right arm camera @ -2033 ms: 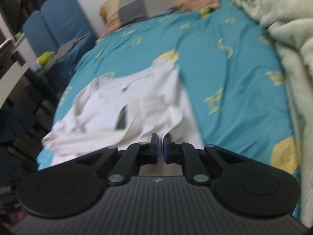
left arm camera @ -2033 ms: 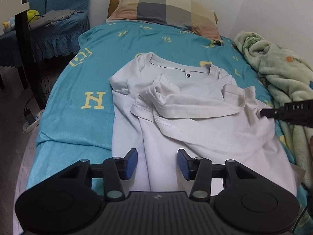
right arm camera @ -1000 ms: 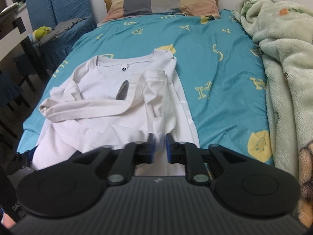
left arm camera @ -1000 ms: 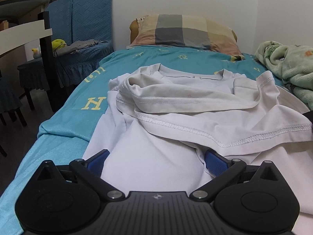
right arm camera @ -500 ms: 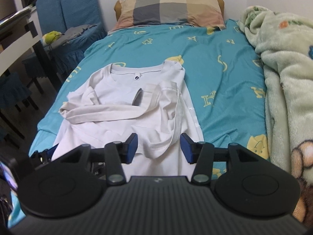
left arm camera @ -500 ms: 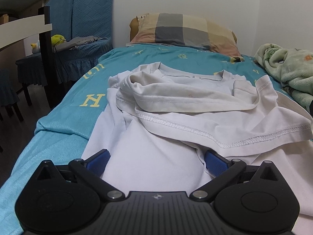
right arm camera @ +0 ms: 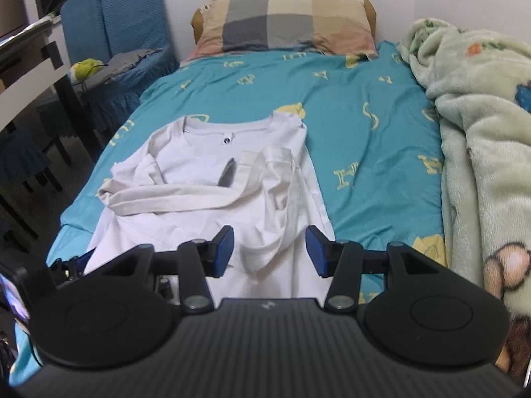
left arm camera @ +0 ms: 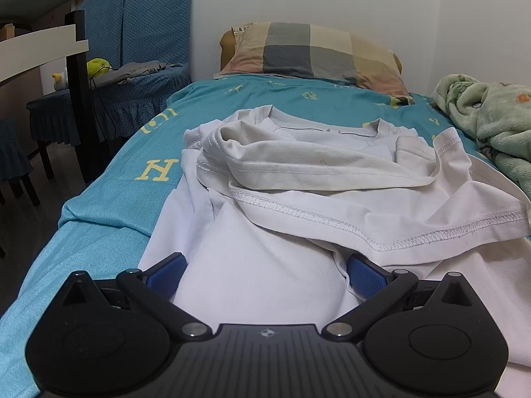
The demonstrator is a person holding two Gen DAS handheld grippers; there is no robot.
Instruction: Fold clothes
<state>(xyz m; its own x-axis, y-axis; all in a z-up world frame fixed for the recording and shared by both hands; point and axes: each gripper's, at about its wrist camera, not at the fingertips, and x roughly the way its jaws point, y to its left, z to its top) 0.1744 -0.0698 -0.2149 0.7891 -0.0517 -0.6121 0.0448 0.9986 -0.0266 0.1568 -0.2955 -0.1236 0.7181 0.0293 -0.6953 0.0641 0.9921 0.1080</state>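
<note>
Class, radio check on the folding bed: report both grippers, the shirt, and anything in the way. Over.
Left gripper open wide, shirt hem between its fingers. Right gripper open, just released. Shirt half-folded, rumpled on teal sheet. Green blanket alongside, not touching the shirt.

The white T-shirt [left arm camera: 265, 265] is soft matt knit cloth with stitched hems, lying on a faintly sheened teal bedsheet [right arm camera: 365, 139], with a fuzzy fleece blanket [right arm camera: 481, 152] at three o'clock and a woven checked pillow [left arm camera: 315, 53] at twelve.

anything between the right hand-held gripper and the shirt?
Nothing visible. The right hand-held gripper hangs open just over the white shirt on the bed sheet, jaws having just opened, nothing gripped.
</note>
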